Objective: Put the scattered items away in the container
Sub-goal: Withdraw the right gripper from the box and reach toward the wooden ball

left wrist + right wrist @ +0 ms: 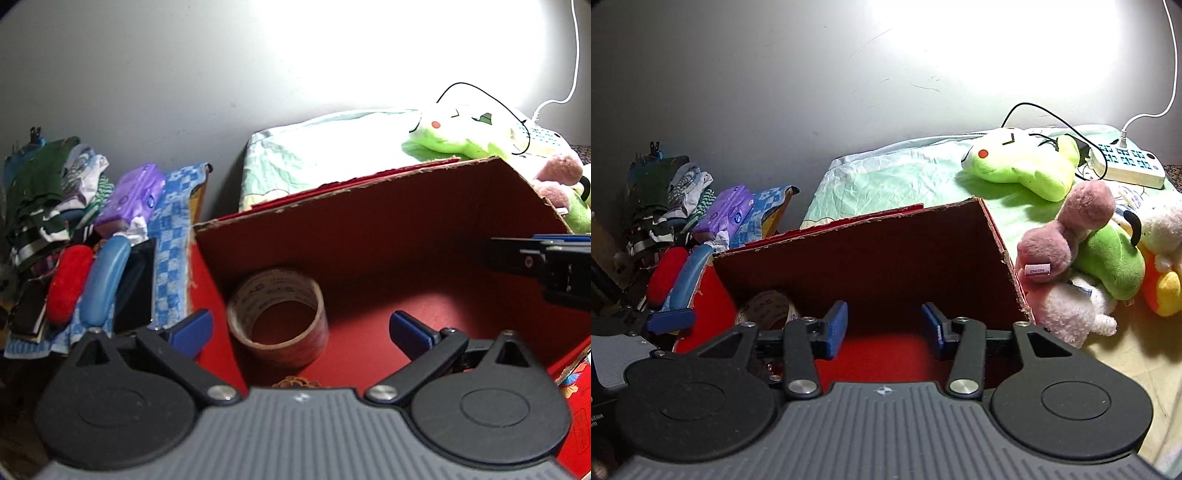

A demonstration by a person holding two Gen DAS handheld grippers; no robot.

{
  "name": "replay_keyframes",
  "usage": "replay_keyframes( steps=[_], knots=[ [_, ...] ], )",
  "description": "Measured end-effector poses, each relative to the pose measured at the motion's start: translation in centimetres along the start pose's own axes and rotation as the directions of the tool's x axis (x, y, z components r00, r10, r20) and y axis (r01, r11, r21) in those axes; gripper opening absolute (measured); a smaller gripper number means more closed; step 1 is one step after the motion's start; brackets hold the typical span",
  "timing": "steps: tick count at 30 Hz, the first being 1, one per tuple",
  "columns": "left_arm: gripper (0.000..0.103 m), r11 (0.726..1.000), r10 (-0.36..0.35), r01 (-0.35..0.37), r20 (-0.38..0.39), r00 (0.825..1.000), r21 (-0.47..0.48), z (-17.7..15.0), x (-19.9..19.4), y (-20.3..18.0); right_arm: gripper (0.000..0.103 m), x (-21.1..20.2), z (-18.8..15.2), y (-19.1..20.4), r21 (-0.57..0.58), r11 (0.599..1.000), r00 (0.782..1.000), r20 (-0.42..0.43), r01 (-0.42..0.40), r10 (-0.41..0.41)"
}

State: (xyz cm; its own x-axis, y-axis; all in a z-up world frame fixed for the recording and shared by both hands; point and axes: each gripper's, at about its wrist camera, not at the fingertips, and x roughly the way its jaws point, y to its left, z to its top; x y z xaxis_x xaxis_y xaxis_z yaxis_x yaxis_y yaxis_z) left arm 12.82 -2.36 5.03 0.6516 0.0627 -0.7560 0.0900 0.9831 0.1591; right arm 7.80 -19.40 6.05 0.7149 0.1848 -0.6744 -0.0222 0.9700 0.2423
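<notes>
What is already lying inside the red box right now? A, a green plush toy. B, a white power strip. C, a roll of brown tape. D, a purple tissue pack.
C: the roll of brown tape sits on the floor of the red box, near its left wall, and none of the other three things is inside it.

tape roll [277, 314] (upright) in red box [369, 229]

Black gripper [884, 328], blue pads [837, 319]

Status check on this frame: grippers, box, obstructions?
Left gripper open, empty. Right gripper open, empty. Tape roll inside red box. Nothing blocking.
</notes>
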Motion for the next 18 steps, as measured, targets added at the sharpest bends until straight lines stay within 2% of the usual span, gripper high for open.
replay_keyframes(
  steps=[4,7,18],
  knots=[
    [0.101,0.998,0.006,-0.008,-0.032,0.999,-0.062,-0.1,-0.5,0.5,0.047,-0.2,-0.3,0.2,-0.041,0.999,1.0,-0.009,-0.003,0.002],
    [0.102,0.995,0.044,-0.048,-0.041,0.998,-0.09,-0.2,-1.2,0.4,0.048,-0.7,-0.5,0.2,-0.061,0.998,1.0,-0.01,-0.021,0.021],
    [0.102,0.973,0.074,-0.07,0.012,0.997,-0.222,-0.7,-4.7,-0.4,0.047,-4.0,-0.3,-1.4,-0.124,0.987,0.994,0.018,-0.105,0.108]
  ],
)
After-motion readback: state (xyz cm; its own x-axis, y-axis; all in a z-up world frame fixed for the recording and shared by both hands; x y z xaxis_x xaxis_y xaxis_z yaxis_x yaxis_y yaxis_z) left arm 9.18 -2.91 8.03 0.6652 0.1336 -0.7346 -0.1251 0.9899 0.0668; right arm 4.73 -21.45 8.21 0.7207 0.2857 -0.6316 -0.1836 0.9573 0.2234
